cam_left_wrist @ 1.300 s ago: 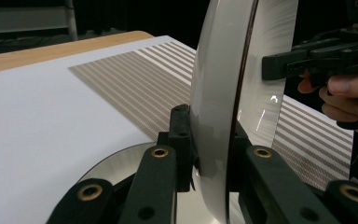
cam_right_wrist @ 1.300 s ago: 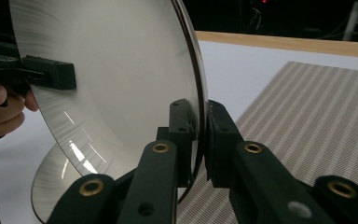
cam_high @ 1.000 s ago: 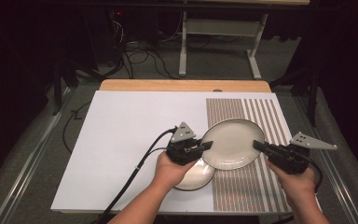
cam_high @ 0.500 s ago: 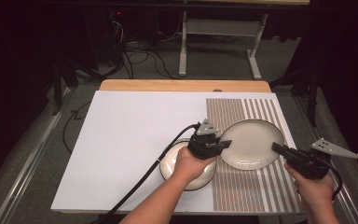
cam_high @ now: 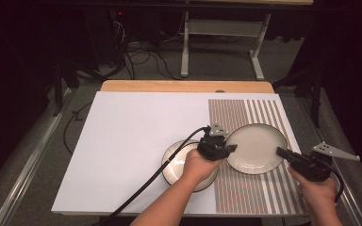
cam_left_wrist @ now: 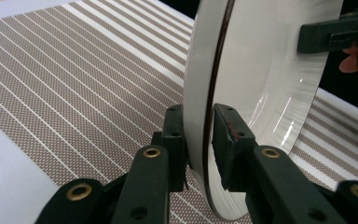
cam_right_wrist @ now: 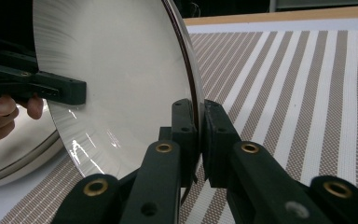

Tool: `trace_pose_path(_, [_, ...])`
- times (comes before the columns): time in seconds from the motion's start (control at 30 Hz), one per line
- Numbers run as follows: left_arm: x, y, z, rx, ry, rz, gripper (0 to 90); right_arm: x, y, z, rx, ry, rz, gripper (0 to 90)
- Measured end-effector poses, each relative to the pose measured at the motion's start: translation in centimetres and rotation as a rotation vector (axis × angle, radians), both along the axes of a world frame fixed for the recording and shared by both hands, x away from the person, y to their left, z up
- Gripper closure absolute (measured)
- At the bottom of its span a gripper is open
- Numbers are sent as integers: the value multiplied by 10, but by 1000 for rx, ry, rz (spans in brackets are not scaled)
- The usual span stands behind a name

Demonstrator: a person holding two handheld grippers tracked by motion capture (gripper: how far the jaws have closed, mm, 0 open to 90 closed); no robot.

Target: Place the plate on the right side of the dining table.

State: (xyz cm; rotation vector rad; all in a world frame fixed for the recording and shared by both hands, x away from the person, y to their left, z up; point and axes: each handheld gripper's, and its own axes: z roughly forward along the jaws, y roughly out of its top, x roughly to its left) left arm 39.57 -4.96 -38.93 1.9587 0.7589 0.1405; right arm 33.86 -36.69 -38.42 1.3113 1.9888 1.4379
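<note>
A second plate (cam_high: 188, 165) lies on the white mat, left of the lifted plate (cam_high: 257, 147). The left gripper (cam_high: 230, 148) pinches the lifted plate's left rim above the striped mat (cam_high: 264, 188), jaws just easing; the right gripper (cam_high: 281, 151) pinches its right rim.

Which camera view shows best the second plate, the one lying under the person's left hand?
The high view: there the lower plate lies whole on the white mat, partly covered by the left hand. The right gripper view shows just its rim at the left edge.
</note>
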Motion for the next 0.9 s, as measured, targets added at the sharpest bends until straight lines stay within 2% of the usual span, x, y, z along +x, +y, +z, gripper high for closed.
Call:
trace_pose_path(0.43, [3, -7, -8, 54, 22, 10, 737, -1, -1, -8, -35, 21, -7, 871])
trace_pose_path(0.67, [3, -11, -6, 78, 14, 23, 723, 1, -3, -10, -24, 29, -10, 872])
trace_pose_path(0.7, [2, -12, -5, 86, -9, 34, 711, 1, -3, -10, -23, 30, -13, 872])
trace_pose_path(0.73, [2, -12, -5, 86, -9, 34, 686, 1, -3, -10, -23, 30, -13, 872])
trace_pose_path(0.77, [2, -9, -1, 69, -28, 46, 637, 1, -3, -9, -27, 28, -14, 873])
trace_pose_path(0.83, [2, -7, 2, 56, -30, 50, 583, 1, -2, -9, -28, 27, -16, 872])
trace_pose_path(0.87, [1, -4, 5, 55, -46, 53, 559, 2, -2, -9, -27, 28, -17, 872])
trace_pose_path(0.9, [-1, 4, 10, 36, -71, 69, 532, 2, -2, -9, -28, 29, -19, 871])
